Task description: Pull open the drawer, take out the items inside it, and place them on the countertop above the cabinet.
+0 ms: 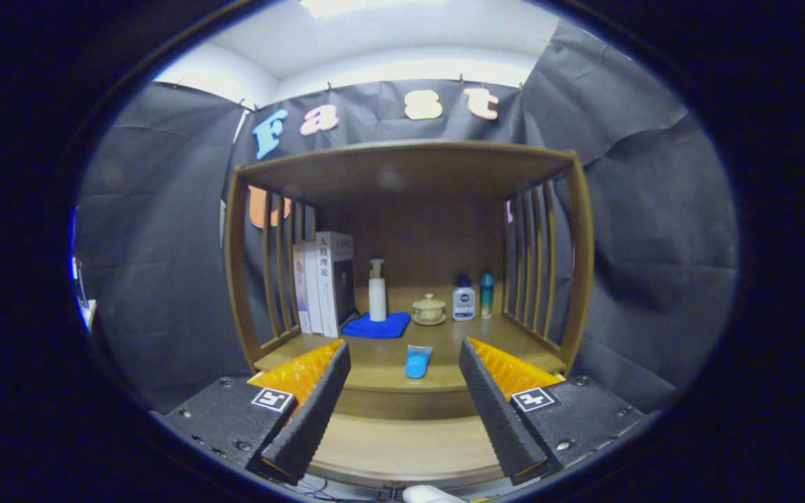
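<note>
1. The gripper (402, 391) hangs with its fingers (312, 412) spread apart, gripping nothing.
2. A blue tube (418, 361) lies on the table (381, 370), beyond the fingers, in line with their gap.
3. Behind the blue tube sits a blue cloth (376, 325).

White book (336, 283) spine carries vertical Chinese characters, too small to read reliably; gripper (402, 391) fingers, spread apart, each bear square black-white fiducial marker; bottle (463, 302) label illegible.

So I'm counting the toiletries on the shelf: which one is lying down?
The blue tube, flat just beyond the open jaws; the pump bottle and two small bottles stand upright behind.
</note>
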The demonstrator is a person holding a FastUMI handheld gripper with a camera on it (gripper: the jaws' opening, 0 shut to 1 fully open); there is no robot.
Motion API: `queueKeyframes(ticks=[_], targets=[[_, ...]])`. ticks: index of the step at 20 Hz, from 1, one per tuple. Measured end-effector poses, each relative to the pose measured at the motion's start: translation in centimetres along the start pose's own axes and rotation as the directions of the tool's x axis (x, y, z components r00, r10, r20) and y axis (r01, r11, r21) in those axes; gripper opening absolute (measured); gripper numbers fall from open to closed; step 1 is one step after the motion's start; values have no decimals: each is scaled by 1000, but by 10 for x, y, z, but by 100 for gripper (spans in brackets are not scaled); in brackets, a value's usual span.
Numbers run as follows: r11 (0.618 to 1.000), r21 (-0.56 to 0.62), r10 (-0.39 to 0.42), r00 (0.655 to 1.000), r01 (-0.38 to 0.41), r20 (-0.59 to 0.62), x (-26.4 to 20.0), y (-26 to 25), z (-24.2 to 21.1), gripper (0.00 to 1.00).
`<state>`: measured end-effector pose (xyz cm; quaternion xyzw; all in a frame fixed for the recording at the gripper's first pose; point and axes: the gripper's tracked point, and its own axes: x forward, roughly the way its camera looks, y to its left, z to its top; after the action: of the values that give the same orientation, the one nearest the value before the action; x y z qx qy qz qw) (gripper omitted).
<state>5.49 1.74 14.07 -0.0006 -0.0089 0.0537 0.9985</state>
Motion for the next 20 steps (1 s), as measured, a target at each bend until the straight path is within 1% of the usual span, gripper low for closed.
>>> queueKeyframes(ticks=[2, 5, 8, 12, 16, 20], targets=[[1000, 10, 6, 1000, -6, 26, -26, 1, -11, 98], [999, 22, -27, 999, 26, 17, -54, -6, -42, 99], [997, 37, -73, 997, 72, 20, -66, -19, -78, 98], [994, 10, -112, 994, 112, -8, -59, -30, -112, 99], [995, 34, -90, 995, 92, -35, -54, -22, -130, 99], [995, 0, -104, 994, 104, -30, -56, -18, -143, 99]])
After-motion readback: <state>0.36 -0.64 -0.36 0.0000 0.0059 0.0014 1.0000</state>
